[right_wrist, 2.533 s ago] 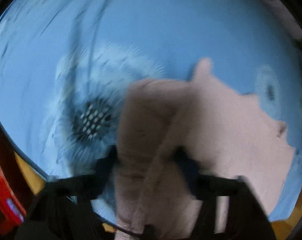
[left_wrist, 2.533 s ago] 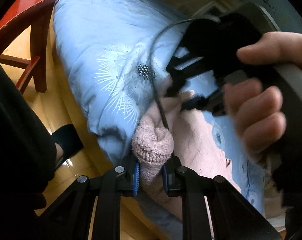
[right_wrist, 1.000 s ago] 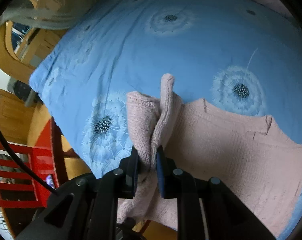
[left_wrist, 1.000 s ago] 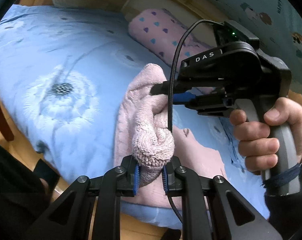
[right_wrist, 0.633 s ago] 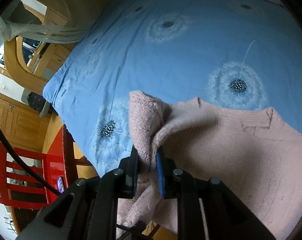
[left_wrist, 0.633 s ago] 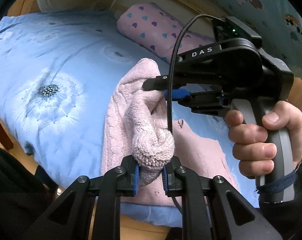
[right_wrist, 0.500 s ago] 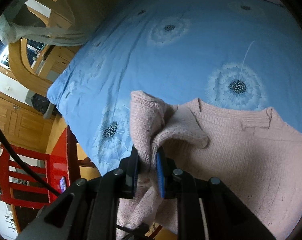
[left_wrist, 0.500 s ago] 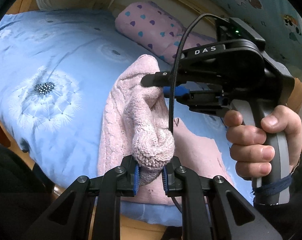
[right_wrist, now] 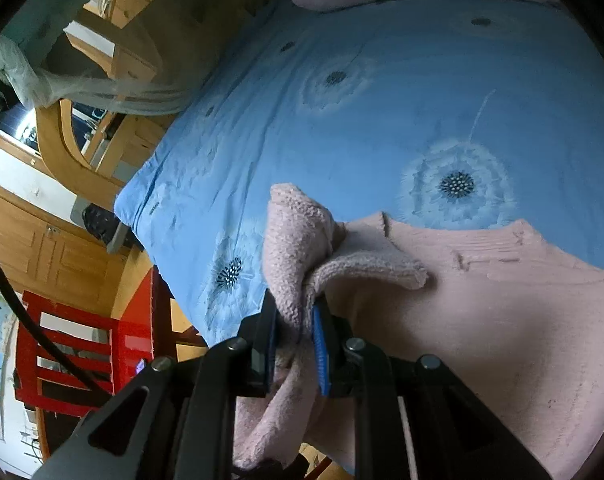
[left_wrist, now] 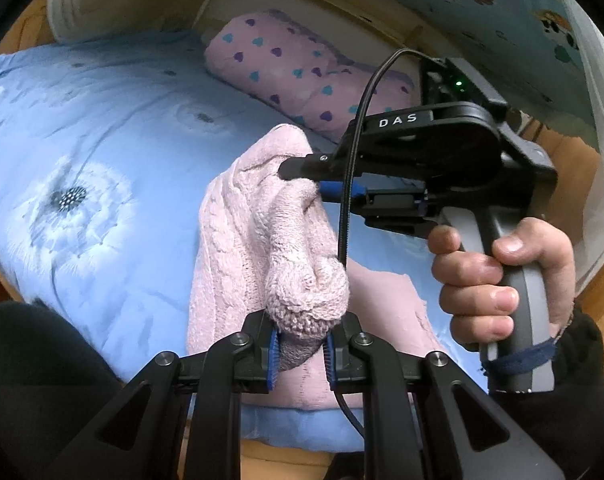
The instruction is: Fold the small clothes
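Observation:
A small pink knitted sweater (left_wrist: 237, 236) lies on a blue dandelion-print bedspread (left_wrist: 81, 128). My left gripper (left_wrist: 300, 350) is shut on a bunched fold of its knit, lifted off the bed. In the left wrist view my right gripper (left_wrist: 302, 184) is further back, held by a hand (left_wrist: 502, 280), and is shut on another fold of the same edge. In the right wrist view my right gripper (right_wrist: 293, 340) pinches the pink sweater (right_wrist: 482, 320). The lifted edge hangs between the two grips; the rest lies flat on the bedspread (right_wrist: 382, 100).
A pink pillow (left_wrist: 302, 72) with coloured hearts lies at the head of the bed. A red chair (right_wrist: 81, 344) stands beside the bed's left edge, with wooden cabinets (right_wrist: 41, 248) behind. A dark sleeve (left_wrist: 29, 380) fills the lower left of the left wrist view.
Both grippers have carried the held sweater edge across the bed, and more of the sweater body now shows flat to the right. Both grips are unchanged.

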The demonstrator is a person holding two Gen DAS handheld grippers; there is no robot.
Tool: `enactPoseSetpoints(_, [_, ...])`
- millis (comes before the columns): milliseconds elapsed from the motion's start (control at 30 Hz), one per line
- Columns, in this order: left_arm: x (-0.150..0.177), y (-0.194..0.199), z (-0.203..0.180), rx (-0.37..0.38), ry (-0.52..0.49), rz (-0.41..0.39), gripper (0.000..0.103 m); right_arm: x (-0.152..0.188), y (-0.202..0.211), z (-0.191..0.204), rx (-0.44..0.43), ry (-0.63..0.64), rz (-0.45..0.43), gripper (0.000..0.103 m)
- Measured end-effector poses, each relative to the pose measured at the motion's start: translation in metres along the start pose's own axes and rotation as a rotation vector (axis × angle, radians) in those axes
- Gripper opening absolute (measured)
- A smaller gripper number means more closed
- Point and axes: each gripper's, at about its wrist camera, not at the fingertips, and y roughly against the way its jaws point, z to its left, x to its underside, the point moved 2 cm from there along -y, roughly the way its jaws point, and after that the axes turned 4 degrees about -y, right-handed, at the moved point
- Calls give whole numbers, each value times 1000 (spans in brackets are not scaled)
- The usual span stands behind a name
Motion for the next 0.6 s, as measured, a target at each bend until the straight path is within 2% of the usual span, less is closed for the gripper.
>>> enactPoseSetpoints(233, [-4, 1, -30, 14, -80, -1, 0, 0, 29, -11, -45, 8, -39, 16])
enactPoseSetpoints(400, [-5, -5, -51, 22, -133, 16, 0, -2, 49, -18, -35, 87, -55, 16])
enactPoseSetpoints(600, [-9, -18, -86, 15, -220, 49, 0, -6, 75, -45, -100, 123, -83, 16])
